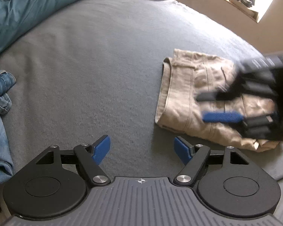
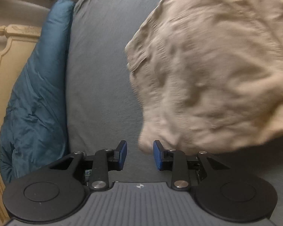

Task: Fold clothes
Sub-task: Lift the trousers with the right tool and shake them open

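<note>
the left gripper [image 1: 142, 151] is held low over the grey bedcover [image 1: 96, 71], its camera looking forward and down along the fingers. its jaws are spread wide, the two blue pads [image 1: 101, 151] well apart, and only bare cover is seen between them. nothing is gripped.

the folded beige trousers [image 1: 190, 98] are laid on the bedcover ahead and to the right of the left gripper, near the bed's far edge. seams and a hem are seen along the folded left side. the right gripper [image 1: 213, 106] is seen from the left wrist view reaching in from the right, held above the beige cloth with its fingers pointed leftward across it. it is blurred; one black finger and one blue pad are made out, set apart from each other, with no cloth seen pinched between them. whether the fingers touch the trousers cannot be told.

in the right wrist view the right gripper [image 2: 139, 154] is shown with jaws moderately apart and nothing held. the beige trousers [image 2: 213, 71], blurred, fill the upper right, with a fold lying just beside the right-hand pad.

a teal quilt [image 1: 28, 9] is bunched along the far left of the bed, and blue jeans [image 1: 0, 113] are crumpled at the left edge. a cream headboard [image 2: 1, 66] is seen behind the quilt.
</note>
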`<control>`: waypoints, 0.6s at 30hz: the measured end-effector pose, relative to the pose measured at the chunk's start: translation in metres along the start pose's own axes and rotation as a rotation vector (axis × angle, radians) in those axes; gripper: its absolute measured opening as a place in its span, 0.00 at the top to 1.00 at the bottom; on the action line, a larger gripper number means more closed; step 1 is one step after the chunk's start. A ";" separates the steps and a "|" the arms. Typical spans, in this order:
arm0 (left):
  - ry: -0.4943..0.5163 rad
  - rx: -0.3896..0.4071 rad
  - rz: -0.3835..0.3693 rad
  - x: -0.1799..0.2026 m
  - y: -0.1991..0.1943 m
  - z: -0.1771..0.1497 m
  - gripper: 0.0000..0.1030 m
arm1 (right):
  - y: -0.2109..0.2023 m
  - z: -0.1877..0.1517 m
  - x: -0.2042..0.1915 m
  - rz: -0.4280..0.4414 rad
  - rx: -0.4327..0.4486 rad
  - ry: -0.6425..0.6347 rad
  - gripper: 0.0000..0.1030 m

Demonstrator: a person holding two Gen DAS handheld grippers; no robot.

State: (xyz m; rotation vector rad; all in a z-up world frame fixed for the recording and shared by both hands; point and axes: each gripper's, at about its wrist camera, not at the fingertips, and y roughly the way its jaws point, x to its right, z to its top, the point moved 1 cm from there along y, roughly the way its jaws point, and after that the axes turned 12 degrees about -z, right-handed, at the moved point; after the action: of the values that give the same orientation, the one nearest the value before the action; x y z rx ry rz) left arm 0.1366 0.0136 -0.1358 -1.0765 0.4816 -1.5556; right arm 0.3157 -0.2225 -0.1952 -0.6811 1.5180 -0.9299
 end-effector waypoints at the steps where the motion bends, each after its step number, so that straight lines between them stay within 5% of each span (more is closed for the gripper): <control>1: 0.000 0.009 -0.003 0.002 -0.001 0.001 0.27 | -0.005 -0.001 0.008 -0.008 0.008 0.011 0.67; 10: 0.071 0.030 -0.031 0.027 0.024 0.022 0.27 | -0.072 0.016 0.068 -0.120 0.167 0.048 0.67; 18: 0.115 -0.028 0.034 0.034 0.059 0.025 0.27 | -0.076 0.093 -0.011 -0.223 0.258 -0.396 0.51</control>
State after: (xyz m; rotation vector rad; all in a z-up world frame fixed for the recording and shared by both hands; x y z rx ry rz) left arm 0.1920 -0.0287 -0.1567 -0.9984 0.5983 -1.5908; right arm 0.4026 -0.2692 -0.1253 -0.8013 0.9680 -1.0636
